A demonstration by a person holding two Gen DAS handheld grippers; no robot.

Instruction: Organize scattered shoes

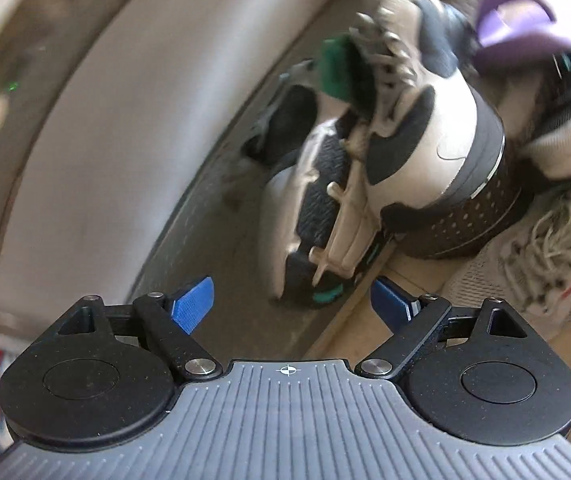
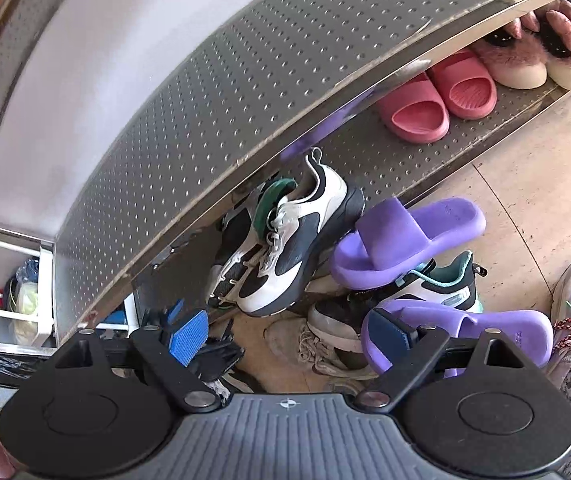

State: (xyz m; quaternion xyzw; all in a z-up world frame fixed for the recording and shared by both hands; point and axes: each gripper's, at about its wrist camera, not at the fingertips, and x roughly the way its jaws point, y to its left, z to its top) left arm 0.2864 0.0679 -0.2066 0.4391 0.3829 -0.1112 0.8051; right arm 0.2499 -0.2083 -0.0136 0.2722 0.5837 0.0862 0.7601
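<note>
Sneakers (image 2: 285, 248) — lettering on purple slide (image 2: 481, 332) unreadable

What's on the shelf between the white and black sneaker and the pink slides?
Nothing: in the right wrist view, only bare dotted metal shelf lies between the white and black sneaker and the pink slides.

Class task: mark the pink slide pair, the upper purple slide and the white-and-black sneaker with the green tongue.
pink slide pair (image 2: 417, 114): right wrist view, strap of the nearer slide.
upper purple slide (image 2: 389, 236): right wrist view, top of its strap.
white-and-black sneaker (image 2: 305, 236): right wrist view, dark side panel.
</note>
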